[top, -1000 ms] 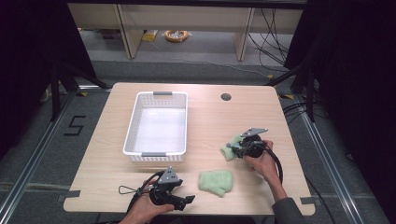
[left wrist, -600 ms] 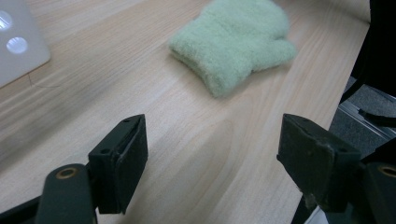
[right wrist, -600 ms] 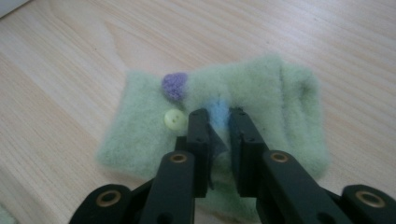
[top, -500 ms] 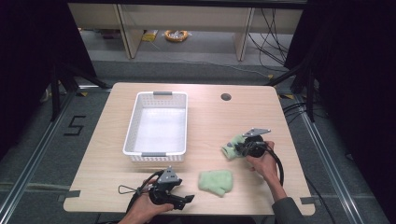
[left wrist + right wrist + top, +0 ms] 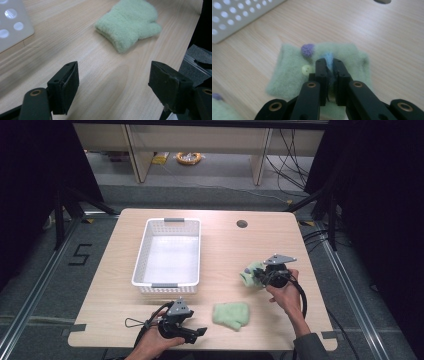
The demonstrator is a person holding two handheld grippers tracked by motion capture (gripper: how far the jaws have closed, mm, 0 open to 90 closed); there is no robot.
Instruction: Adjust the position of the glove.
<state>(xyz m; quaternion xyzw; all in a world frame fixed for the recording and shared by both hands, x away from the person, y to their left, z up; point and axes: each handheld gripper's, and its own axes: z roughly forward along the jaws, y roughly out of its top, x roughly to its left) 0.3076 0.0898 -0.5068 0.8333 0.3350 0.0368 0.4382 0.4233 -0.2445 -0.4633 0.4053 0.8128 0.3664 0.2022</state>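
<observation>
**Right tool lifts decorated mitten**

High view: the right tool [image 5: 261,276] has drifted slightly toward 3 o'clock, clenched on the decorated mitten [image 5: 251,273]. The plain mitten [image 5: 231,315] lies on the table [image 5: 225,245], at 3 o'clock from the left tool [image 5: 199,332].

Left gripper view: left tool [image 5: 113,87] released; plain mitten [image 5: 128,23] at 12 o'clock.

Right gripper view: right tool [image 5: 329,72] pinches the decorated mitten [image 5: 292,72] near its purple pompom [image 5: 307,50].

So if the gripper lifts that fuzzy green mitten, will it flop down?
Probably yes. The green mitten looks like soft fleece, so it should droop around the right gripper, whose jaws pinch a fold of it. It likely weighs little. Its fuzzy surface probably won't slip, and lying flat, it shouldn't roll.
</observation>
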